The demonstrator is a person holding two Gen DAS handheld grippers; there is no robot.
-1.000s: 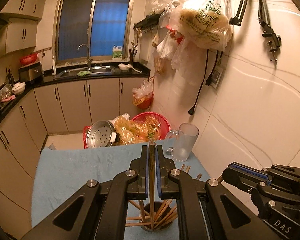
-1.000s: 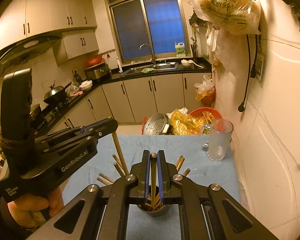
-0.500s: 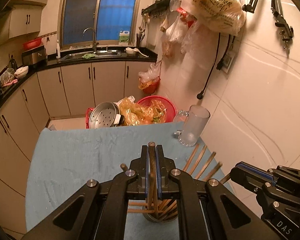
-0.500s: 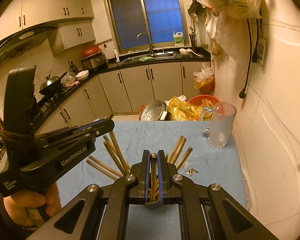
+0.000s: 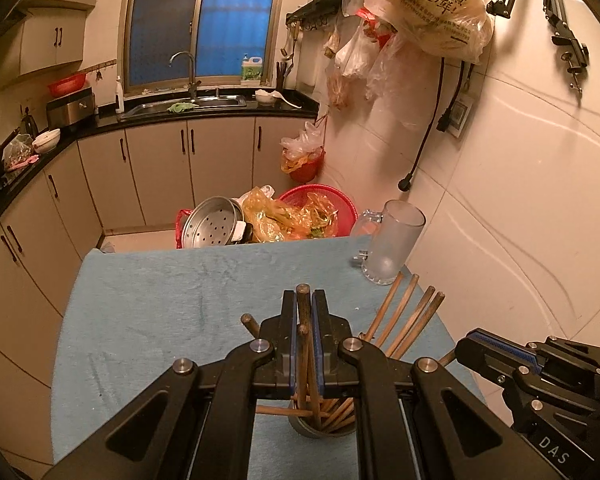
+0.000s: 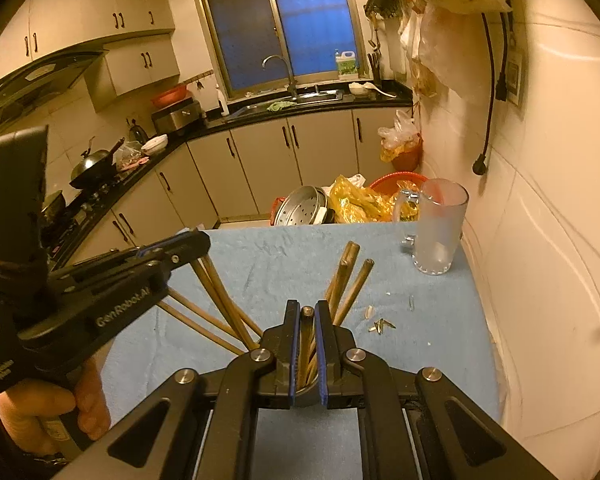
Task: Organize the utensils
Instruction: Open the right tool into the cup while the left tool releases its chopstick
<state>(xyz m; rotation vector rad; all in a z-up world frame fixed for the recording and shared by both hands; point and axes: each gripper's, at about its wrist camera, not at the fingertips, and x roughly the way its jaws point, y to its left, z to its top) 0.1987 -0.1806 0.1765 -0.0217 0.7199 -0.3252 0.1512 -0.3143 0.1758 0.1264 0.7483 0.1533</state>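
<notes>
- My left claw (image 5: pixel 303 312) was clamped on two brown wooden chopsticks (image 5: pixel 302 295), its blue-lined jaws nearly together.
- My right claw (image 6: pixel 307 320) pinched one metal-tipped wooden chopstick (image 6: pixel 307 312).
- Both hovered over the round metal utensil cup (image 5: pixel 318 432) on the blue towel-covered table (image 5: pixel 160 304); further chopsticks fanned out of it.
- A frosted glass mug (image 6: pixel 436 232) stood near the wall.
- Small pale scraps (image 6: pixel 380 322), possibly peelings, lay beside the cup.
</notes>
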